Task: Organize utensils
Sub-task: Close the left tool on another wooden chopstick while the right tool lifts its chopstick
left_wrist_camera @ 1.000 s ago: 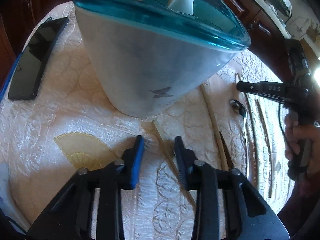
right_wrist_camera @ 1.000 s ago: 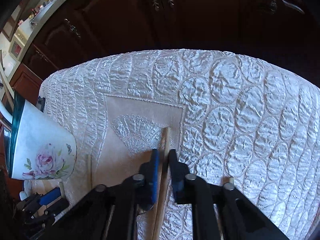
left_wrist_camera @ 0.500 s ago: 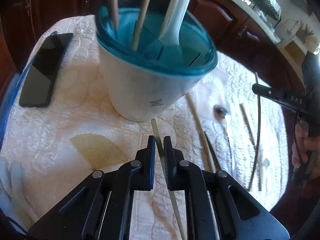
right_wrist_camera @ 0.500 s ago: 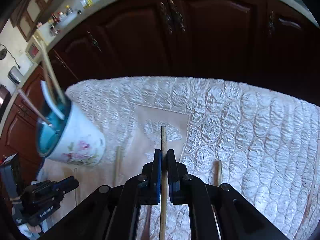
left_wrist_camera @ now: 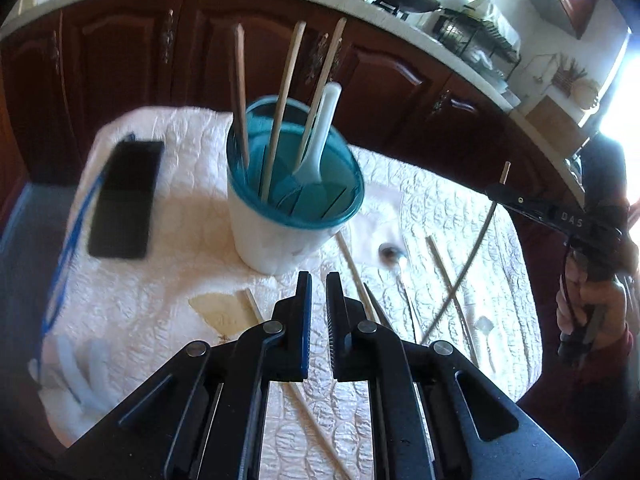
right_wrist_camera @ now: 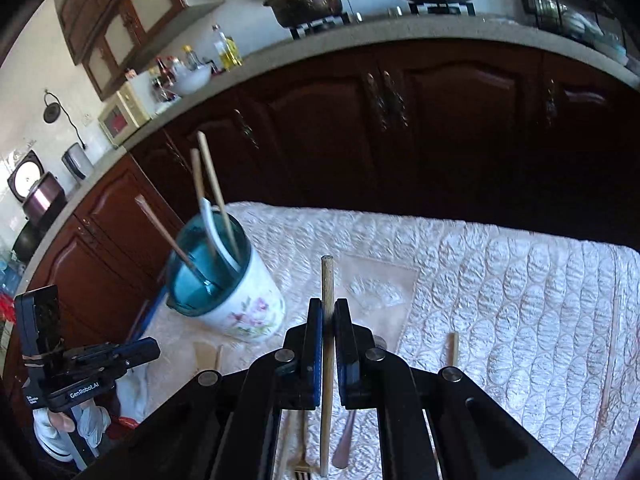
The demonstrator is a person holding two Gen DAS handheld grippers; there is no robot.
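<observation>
Transfer step. Right gripper (right_wrist_camera: 328,320) clamped on pale wooden chopstick (right_wrist_camera: 327,276); left gripper (left_wrist_camera: 319,300) closed, seemingly empty. Next: tipping upright above teal-rimmed white floral ceramic holder (right_wrist_camera: 248,312).

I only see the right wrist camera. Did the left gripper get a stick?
Observer: No. The left gripper is shut with nothing showing between its pads. A chopstick lies on the cloth under it.
Child: Is anything hiding behind the cup?
Observer: Yes, a black phone lies flat on the cloth beside the cup, on the far side from your camera.
</observation>
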